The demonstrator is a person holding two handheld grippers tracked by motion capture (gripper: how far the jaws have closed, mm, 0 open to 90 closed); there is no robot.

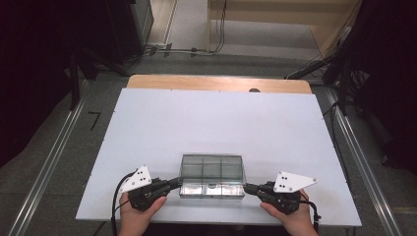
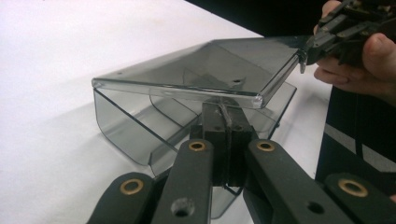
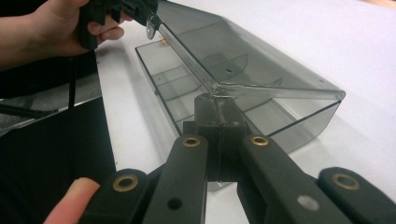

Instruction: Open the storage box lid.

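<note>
While the smoky plastic box (image 1: 212, 175) sits low centre of the frame on the white table (image 1: 147, 128), both tongs, left gripper (image 1: 175, 182) and right gripper (image 1: 248, 187), are pinched tight on its lid (image 2: 205, 70) corners, half raised; it's not fully open or shut yet

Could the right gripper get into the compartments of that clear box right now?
Probably not yet. The right gripper is shut on a front corner of the lid, which is only partly raised over the box; the left gripper pinches the other corner.
</note>
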